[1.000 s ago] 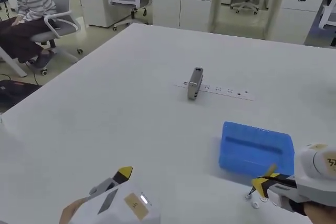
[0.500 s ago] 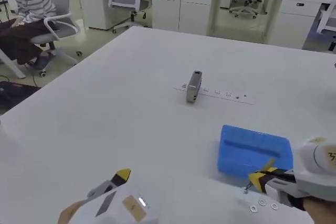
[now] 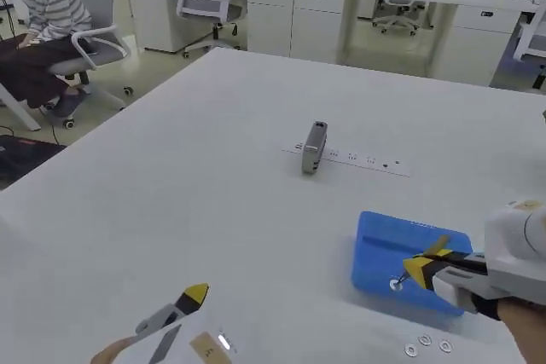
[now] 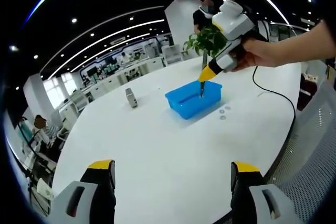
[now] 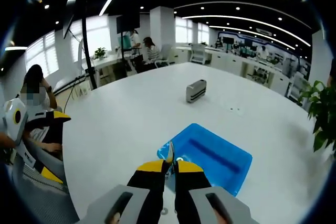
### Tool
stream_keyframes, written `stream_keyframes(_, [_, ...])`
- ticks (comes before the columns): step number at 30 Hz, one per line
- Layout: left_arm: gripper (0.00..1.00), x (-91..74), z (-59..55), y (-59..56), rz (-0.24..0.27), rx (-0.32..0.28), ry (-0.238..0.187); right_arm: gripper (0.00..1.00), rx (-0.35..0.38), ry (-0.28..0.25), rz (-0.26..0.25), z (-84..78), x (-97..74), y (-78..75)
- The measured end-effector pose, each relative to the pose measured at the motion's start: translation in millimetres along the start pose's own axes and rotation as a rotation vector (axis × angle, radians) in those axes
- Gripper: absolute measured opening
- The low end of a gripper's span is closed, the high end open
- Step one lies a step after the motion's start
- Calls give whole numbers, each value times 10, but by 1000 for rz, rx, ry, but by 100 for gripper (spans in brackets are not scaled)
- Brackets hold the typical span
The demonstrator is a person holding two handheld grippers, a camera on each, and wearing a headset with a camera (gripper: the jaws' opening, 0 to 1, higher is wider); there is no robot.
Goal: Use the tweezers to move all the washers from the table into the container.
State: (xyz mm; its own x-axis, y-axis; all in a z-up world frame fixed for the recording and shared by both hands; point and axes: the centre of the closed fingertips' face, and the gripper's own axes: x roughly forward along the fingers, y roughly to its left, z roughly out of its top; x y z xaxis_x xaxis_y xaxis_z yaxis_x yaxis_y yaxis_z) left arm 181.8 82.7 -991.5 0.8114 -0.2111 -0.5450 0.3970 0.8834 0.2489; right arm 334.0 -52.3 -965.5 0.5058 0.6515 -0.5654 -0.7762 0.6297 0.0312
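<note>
My right gripper point(image 3: 424, 268) is shut on thin metal tweezers point(image 5: 170, 153). Their tip hangs over the near part of the blue container point(image 3: 408, 240), with a small washer point(image 3: 395, 284) pinched in it. Three more washers point(image 3: 426, 345) lie on the white table just in front of the container, also visible as washers point(image 4: 222, 113) in the left gripper view. My left gripper point(image 4: 172, 174) stands open with nothing between its jaws, low over the table's near left point(image 3: 183, 304). The left gripper view has the right gripper point(image 4: 210, 72) above the container point(image 4: 193, 98).
A grey metal block point(image 3: 314, 147) stands mid-table beside a flush strip of sockets point(image 3: 363, 159). Behind the table are office chairs and white cabinets, and a person point(image 3: 38, 14) sits at the far left. A black cable point(image 4: 268, 90) trails from the right gripper.
The right gripper has lifted away from the loose washers and moved over the blue container, tweezers carrying a washer. The left gripper has barely moved. The head camera tilted slightly.
</note>
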Motion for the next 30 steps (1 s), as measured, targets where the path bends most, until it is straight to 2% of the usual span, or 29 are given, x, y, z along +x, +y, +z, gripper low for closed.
stream_keyframes(6, [93, 7, -14, -3, -2, 0, 7, 2, 8, -21, -22, 115, 69, -85])
stream_keyframes(10, [94, 8, -15, -8, -3, 3, 9, 2, 27, -24, -32, 117, 146, -136])
stream_keyframes(20, [94, 15, -29, 0, -2, -7, 16, 2, 23, 29, -69, -75, 362, -238])
stream_keyframes(30, [94, 20, -37, 7, 0, -14, 22, 2, 29, 71, -69, -222, 481, -259])
